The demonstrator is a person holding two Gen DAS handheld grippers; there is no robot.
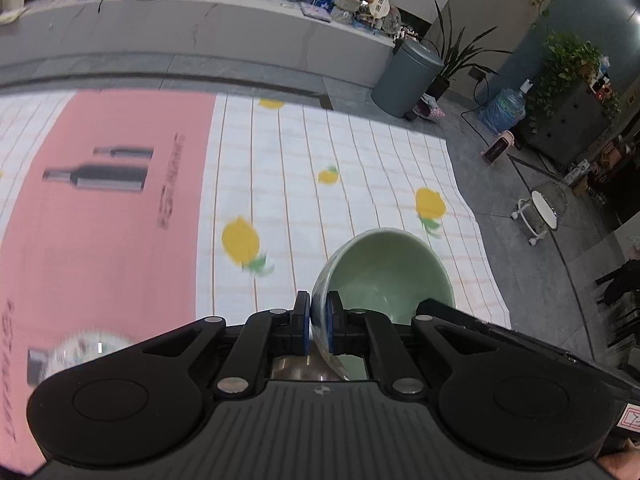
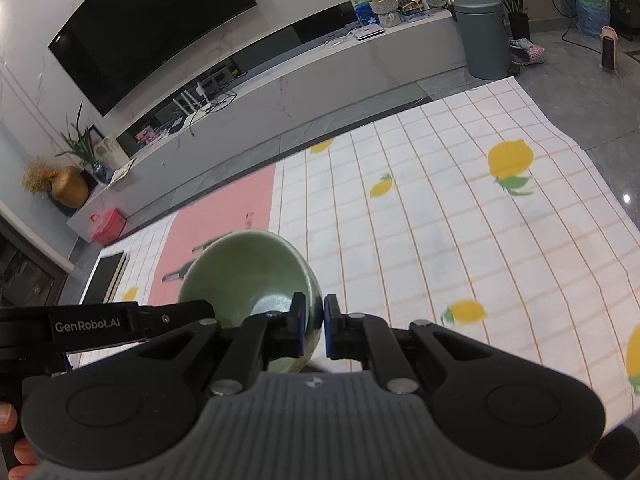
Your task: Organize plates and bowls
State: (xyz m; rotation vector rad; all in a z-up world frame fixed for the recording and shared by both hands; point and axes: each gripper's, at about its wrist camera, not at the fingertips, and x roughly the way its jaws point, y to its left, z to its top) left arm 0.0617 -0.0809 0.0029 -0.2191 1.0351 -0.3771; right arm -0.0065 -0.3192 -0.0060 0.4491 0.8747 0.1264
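Observation:
One pale green bowl (image 1: pixel 390 268) hangs tilted above the lemon-print cloth (image 1: pixel 340 152), held by both grippers at once. In the left wrist view my left gripper (image 1: pixel 318 320) is shut on the bowl's left rim, its blue pads (image 1: pixel 306 322) on either side of the wall. The right gripper's black body (image 1: pixel 500 332) comes in at the bowl's right side. In the right wrist view the green bowl (image 2: pixel 248 268) sits to the left, and my right gripper (image 2: pixel 315 324) is shut on its right rim. The left gripper's body (image 2: pixel 100 326) reaches its far side.
A pink mat with a bottle print (image 1: pixel 104 208) lies on the cloth to the left. A blurred patterned dish (image 1: pixel 92 346) shows at the lower left. Beyond the cloth edge stand a grey bin (image 1: pixel 404 80), a small heater (image 1: pixel 498 148), potted plants (image 1: pixel 568 68) and a low TV bench (image 2: pixel 320 68).

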